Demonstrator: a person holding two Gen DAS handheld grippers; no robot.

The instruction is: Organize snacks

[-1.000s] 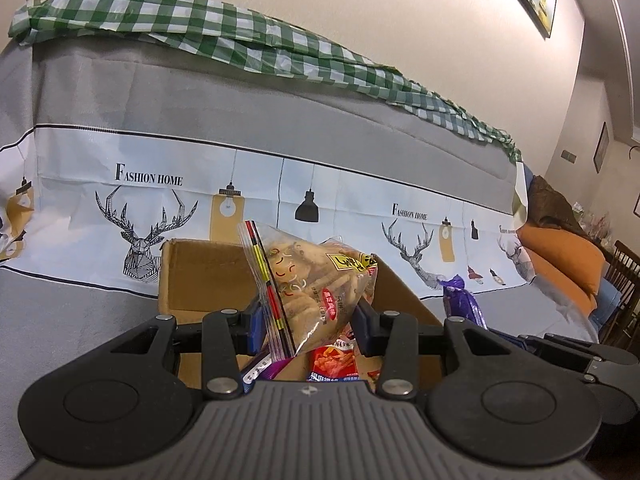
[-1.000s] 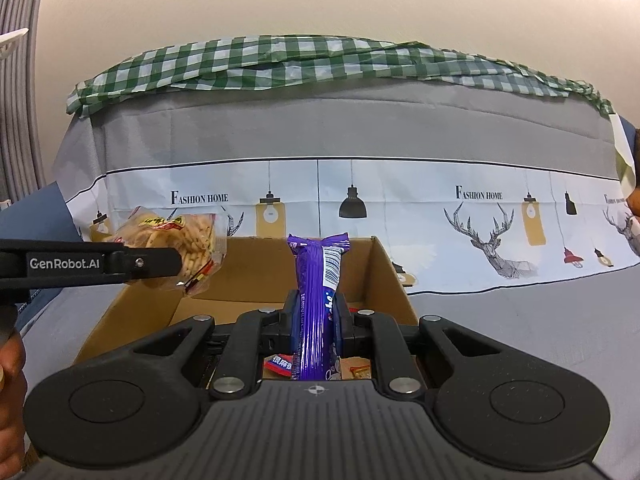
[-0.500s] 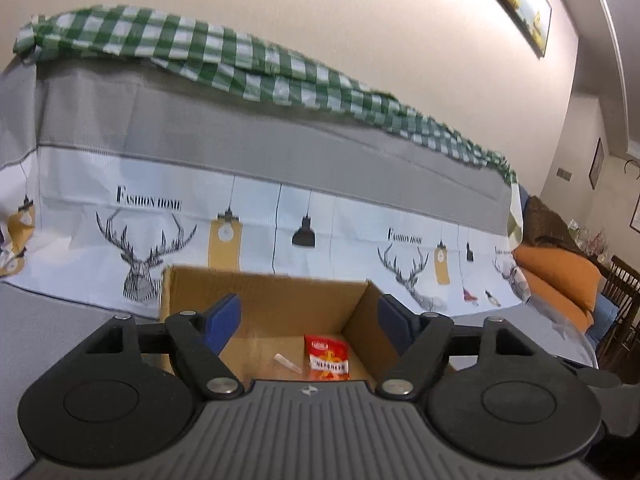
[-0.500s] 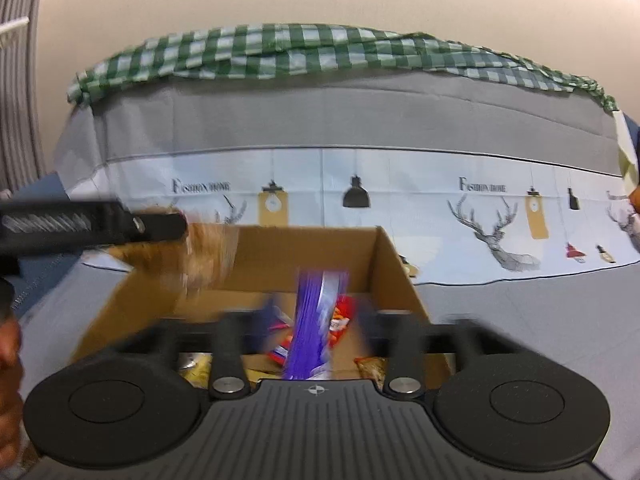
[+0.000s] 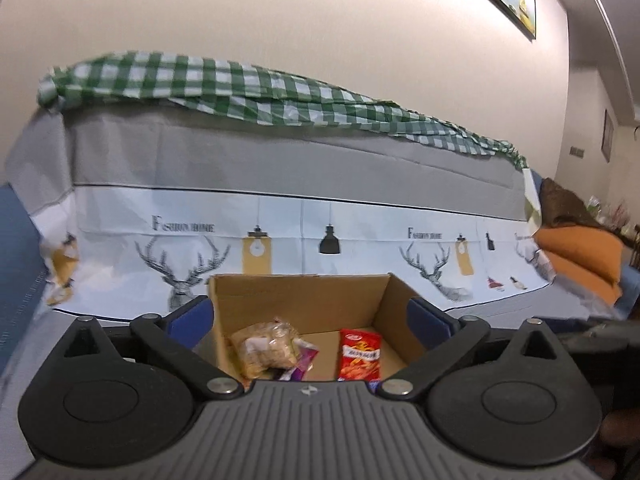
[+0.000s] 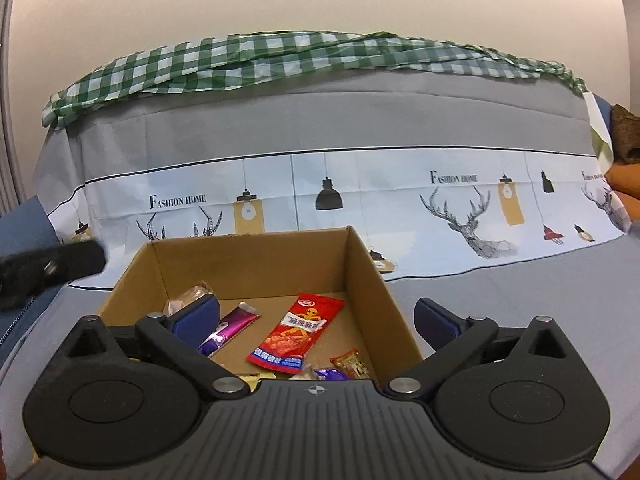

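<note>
An open cardboard box sits on the covered sofa seat. Inside lie a clear bag of beige snacks, a purple bar, a red packet and small wrapped sweets. My left gripper is open and empty above the box's near side. My right gripper is open and empty over the box, its left pad inside the rim. The left gripper's arm shows at the left of the right wrist view.
The sofa back carries a grey and white cover with deer prints and a green checked cloth on top. Orange cushions lie at the far right. A wall stands behind the sofa.
Both grippers opened and let go: the snack bag and the purple bar dropped into the box. Both grippers drew back a little.
</note>
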